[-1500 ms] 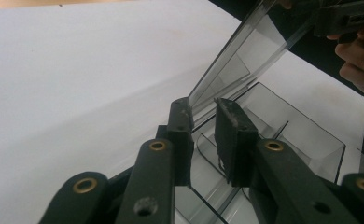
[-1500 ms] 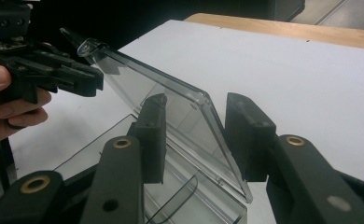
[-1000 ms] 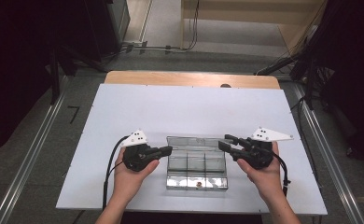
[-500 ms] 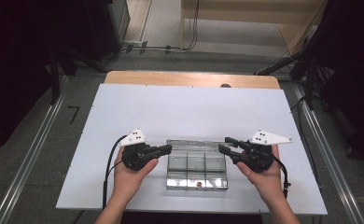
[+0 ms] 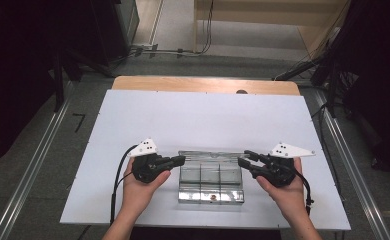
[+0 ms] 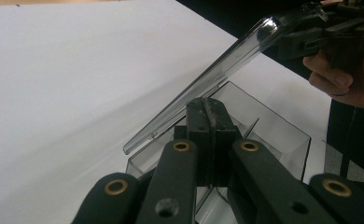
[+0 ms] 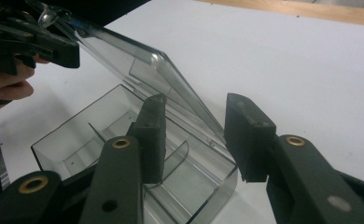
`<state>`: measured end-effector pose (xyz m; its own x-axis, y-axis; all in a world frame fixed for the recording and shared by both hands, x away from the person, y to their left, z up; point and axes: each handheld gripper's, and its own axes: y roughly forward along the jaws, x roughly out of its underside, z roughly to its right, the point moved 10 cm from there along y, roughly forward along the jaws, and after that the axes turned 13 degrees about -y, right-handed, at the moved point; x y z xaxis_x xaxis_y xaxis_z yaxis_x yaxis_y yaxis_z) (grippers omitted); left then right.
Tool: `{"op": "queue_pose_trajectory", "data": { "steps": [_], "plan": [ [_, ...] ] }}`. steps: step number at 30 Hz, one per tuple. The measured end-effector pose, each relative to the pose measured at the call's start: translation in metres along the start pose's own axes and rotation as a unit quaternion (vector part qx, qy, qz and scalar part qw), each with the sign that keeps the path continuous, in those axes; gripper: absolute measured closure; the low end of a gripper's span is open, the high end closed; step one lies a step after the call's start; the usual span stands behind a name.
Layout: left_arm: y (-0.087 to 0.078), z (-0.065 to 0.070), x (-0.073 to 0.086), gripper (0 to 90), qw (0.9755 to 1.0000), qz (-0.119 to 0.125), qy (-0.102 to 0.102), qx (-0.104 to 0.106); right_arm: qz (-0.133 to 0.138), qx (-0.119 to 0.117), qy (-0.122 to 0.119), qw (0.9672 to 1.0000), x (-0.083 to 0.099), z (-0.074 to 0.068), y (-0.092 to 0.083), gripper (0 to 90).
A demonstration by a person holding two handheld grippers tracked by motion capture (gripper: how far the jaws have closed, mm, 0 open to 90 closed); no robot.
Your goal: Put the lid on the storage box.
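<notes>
At lower centre, my left gripper (image 5: 179, 160), jaws together, and right gripper (image 5: 243, 159), jaws apart, flank the clear box (image 5: 211, 176) on the white table (image 5: 203, 120).

A white bench (image 5: 193, 120) top occupies the centre of the high view, its far edge backed by a strip of bare light wood (image 5: 203, 85) with a small dark notch (image 5: 241, 92) at that edge. Grey floor (image 5: 48, 150) surrounds the bench on both sides. A metal rail (image 5: 30, 172) runs along the floor at the left, and a second rail (image 5: 350, 165) at the right. Beyond the far edge, cables (image 5: 163, 50) lie on the floor beside a pale wooden panel (image 5: 263, 17). A dark cabinet (image 5: 115, 25) stands at the upper left, and black equipment (image 5: 368, 65) fills the upper right. A small black mark (image 5: 78, 121) sits on the floor left of the bench.
</notes>
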<state>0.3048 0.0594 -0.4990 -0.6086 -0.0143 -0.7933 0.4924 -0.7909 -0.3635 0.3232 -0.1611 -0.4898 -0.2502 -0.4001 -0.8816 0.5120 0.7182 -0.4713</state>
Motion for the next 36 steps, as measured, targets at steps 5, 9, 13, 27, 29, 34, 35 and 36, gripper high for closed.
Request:
{"op": "queue_pose_trajectory", "data": {
  "steps": [5,9,13,27,29,34,35,36],
  "plan": [
    [-0.001,0.000,-0.001,90.0,1.0000,0.003,0.000,0.001,-0.008,0.003,0.008,0.9999,0.008,0.001,-0.001,60.9],
    [-0.002,0.000,-0.001,90.0,1.0000,0.003,-0.001,0.002,-0.012,0.005,0.012,0.9998,0.013,0.002,-0.003,64.4],
    [-0.002,0.000,-0.001,90.0,1.0000,0.004,0.000,0.004,-0.016,0.005,0.018,0.9997,0.019,0.001,-0.004,69.6],
    [-0.002,0.004,0.003,90.0,0.9997,-0.001,0.002,0.023,0.002,-0.022,0.032,0.9993,0.017,-0.003,-0.006,88.4],
    [-0.002,0.005,0.003,90.0,0.9997,0.001,0.000,0.024,0.003,-0.024,0.032,0.9992,0.016,-0.004,-0.008,88.4],
    [-0.005,0.008,0.005,90.0,0.9997,0.005,0.003,0.024,0.008,-0.025,0.030,0.9992,0.015,-0.006,-0.009,88.4],
    [-0.006,0.008,0.006,90.0,0.9997,0.005,0.004,0.023,0.008,-0.026,0.029,0.9992,0.015,-0.007,-0.009,88.4],
    [-0.007,0.008,0.007,90.0,0.9997,0.006,0.004,0.022,0.007,-0.025,0.027,0.9993,0.016,-0.009,-0.010,88.4]
  ]
}}
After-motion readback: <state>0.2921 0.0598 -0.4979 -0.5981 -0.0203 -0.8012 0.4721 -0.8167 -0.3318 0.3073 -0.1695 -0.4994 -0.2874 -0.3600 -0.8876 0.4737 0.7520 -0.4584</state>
